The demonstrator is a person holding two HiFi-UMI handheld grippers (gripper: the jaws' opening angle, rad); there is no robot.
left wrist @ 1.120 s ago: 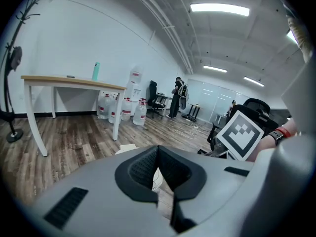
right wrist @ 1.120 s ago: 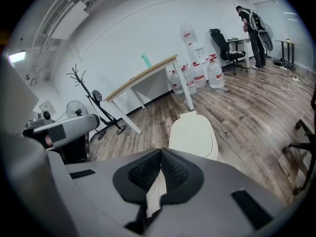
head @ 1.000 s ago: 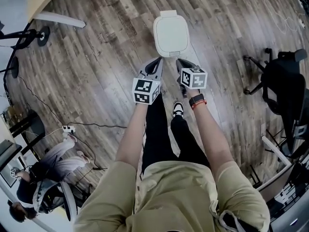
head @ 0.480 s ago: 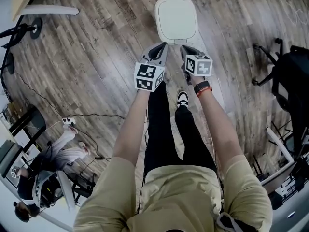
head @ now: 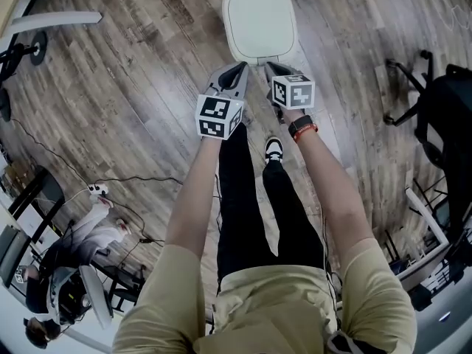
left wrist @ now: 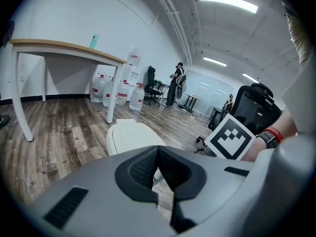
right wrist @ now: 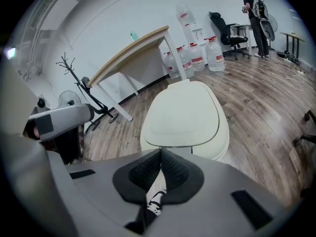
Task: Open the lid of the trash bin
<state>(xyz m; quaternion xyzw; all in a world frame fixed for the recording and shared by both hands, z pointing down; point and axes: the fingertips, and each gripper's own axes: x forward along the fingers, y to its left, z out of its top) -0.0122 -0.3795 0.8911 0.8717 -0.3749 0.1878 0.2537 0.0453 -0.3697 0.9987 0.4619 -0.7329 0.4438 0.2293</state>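
Note:
The white trash bin [head: 259, 22] stands on the wood floor straight ahead, its flat lid [right wrist: 182, 113] down. In the head view my left gripper [head: 240, 69] hangs just off the bin's near left corner, and my right gripper [head: 271, 69] just off the near right corner. Both sit slightly above the front rim, apart from it. In the left gripper view the bin [left wrist: 129, 136] lies ahead and to the left of the left gripper [left wrist: 158, 154]. The right gripper [right wrist: 161, 154] points at the lid's front edge. Both are shut with nothing between the pads.
A black office chair [head: 441, 116] stands at the right. A seated person [head: 70, 253] and a cable [head: 140, 184] are at the lower left. A wooden table [left wrist: 64, 48], water bottles [left wrist: 118, 90] and a far standing person [left wrist: 176, 83] lie beyond the bin.
Both grippers have drawn closer to the bin's front edge, and the bin now sits higher in the head view. The lid stays down and both grippers stay shut.

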